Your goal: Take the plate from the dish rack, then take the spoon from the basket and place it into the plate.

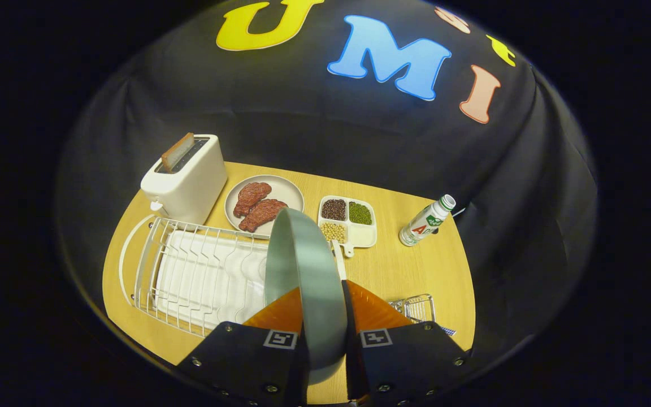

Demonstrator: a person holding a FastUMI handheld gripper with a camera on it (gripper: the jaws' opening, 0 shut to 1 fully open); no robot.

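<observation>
Tool [324, 316] clenched on plate [303, 265], held edge-on. Risk: slipping, or clipping dish rack [190, 271] at nine o'clock.

Gripper [323, 316] clamped on plate [303, 265]

Both orange fingers [280, 314] press the plate's two faces, holding it on edge between them.

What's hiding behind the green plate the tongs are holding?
The plate, pinched on edge in the tongs, covers part of the meat plate, the compartment tray and the dish rack. What lies on the table directly behind it cannot be seen.
</observation>
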